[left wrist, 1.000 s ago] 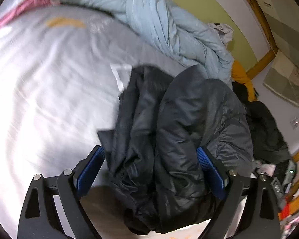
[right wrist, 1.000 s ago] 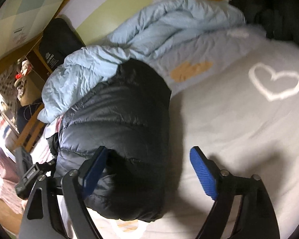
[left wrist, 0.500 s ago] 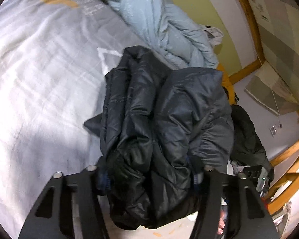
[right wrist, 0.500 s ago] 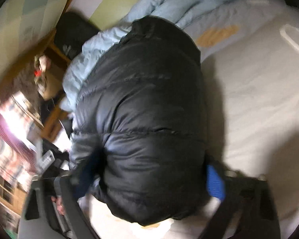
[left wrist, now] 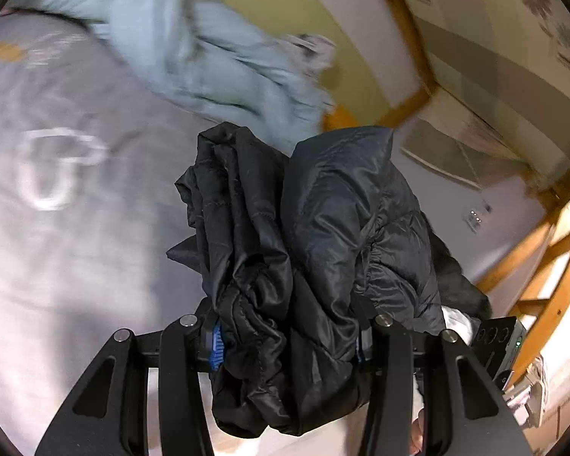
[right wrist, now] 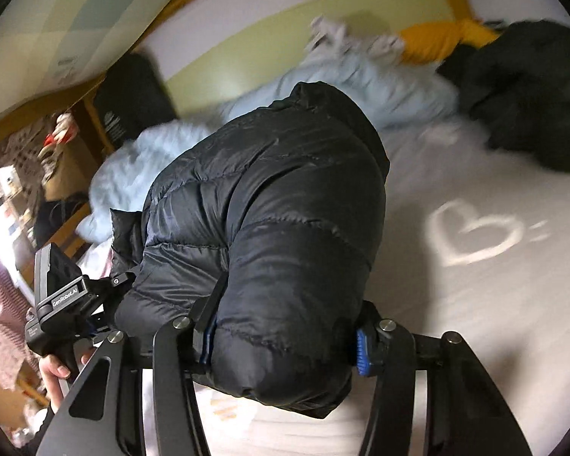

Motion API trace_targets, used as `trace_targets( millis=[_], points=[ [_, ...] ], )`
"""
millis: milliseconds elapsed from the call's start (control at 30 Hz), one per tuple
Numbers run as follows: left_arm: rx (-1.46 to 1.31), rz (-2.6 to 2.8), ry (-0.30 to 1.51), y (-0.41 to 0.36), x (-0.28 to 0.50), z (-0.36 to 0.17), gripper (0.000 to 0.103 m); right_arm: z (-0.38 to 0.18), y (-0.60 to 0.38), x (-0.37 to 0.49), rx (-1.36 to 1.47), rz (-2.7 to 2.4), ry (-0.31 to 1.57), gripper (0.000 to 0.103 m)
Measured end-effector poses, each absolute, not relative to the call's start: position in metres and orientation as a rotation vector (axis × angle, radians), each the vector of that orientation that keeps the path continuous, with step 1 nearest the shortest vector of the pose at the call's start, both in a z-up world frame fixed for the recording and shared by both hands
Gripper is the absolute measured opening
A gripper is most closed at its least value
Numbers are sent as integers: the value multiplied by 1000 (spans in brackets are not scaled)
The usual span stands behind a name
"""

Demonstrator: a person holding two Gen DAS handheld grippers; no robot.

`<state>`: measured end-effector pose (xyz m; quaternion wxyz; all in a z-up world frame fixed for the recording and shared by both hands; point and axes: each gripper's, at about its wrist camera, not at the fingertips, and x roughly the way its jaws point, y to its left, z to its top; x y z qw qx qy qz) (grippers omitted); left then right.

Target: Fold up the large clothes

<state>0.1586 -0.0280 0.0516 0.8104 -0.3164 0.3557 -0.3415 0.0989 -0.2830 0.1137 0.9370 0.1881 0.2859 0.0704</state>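
Observation:
A black puffer jacket [left wrist: 315, 250] is bundled and lifted above the bed. My left gripper [left wrist: 288, 338] is shut on one bunched end of it, the blue pads pressed into the fabric. In the right wrist view the same jacket [right wrist: 269, 220] bulges up between the fingers, and my right gripper [right wrist: 283, 342] is shut on its other end. The left gripper's body [right wrist: 60, 304], held by a hand, shows at the lower left of the right wrist view, close beside the jacket.
The bed sheet [left wrist: 57, 247] is white with heart prints [right wrist: 471, 235]. A light blue duvet [left wrist: 216, 64] is heaped along the wall. A second dark garment [right wrist: 528, 98] and a yellow item [right wrist: 440, 41] lie at the far corner. Wooden bed frame [left wrist: 543, 266] at right.
Both grippers went from open around the jacket to shut on it. The jacket has been lifted off the sheet and carried toward the far corner of the bed.

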Motion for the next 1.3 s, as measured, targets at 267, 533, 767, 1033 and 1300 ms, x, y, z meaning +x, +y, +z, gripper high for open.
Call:
trace_targets(
  millis=[267,533,767,1033,1300],
  points=[
    [-597,-867,784,-154,171,69,47,137,-397,59,388,-22,528,55],
    [-545,-894,869,-230,185,47,47,114,-472,54,403,-123,550,55],
    [-446,-843,880,-245,193,17,48,79,-497,81,432,-135,619,59],
    [-205,-659,708,-237,168,42,82,68,-494,78,430,-168,612,76],
    [-175,-550,462,-180,123,81,103,108,-460,48,253,-307,435,95]
  ],
)
